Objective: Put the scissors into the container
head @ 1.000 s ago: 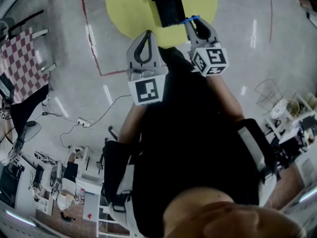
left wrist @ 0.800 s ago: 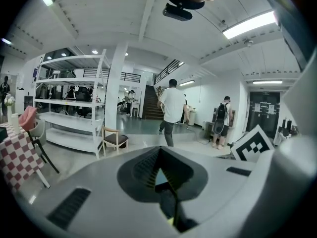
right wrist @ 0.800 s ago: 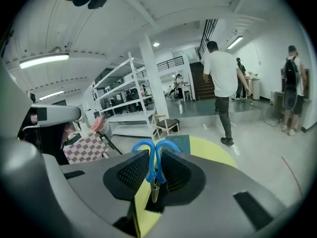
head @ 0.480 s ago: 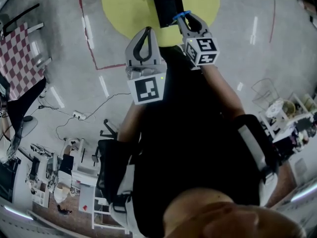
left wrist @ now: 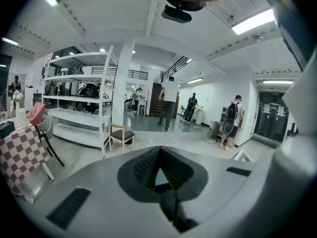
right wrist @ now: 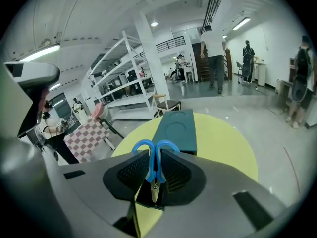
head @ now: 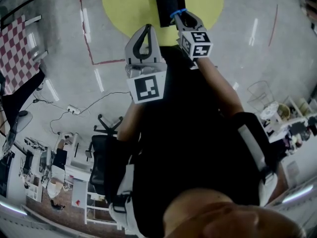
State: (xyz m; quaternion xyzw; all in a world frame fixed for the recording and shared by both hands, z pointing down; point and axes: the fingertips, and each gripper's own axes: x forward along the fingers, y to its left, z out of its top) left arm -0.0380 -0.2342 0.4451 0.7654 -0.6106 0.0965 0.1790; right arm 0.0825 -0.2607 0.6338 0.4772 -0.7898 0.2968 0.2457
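The grey floor (head: 237, 43) fills most of the head view, crossed by a red line (head: 88, 38). On it stands a round yellow desk (head: 124, 4), seen from above at the top of that view and spreading wide in the right gripper view. A long, dark teal container (right wrist: 176, 128) rests on the desk, with a round hollow pressed into its top. A second desk under a red-and-white checked cloth (head: 20, 48) stands well apart, off to the left. White shelving (left wrist: 79, 103) lines the hall behind.

The left tool (head: 146, 29) is held over the floor, just short of the yellow desk's edge. Its jaws meet at the tips with nothing between them. Its marker cube (head: 147, 88) faces the head camera.

The right tool (head: 181, 15) reaches further forward, over the desk by the container's near end. Its jaws are clamped on the scissors (right wrist: 153, 157). The two blue handle loops poke out past the jaw tips towards the container, and the metal blades point back between the jaws. The scissors are outside the container, gripped above its near end.
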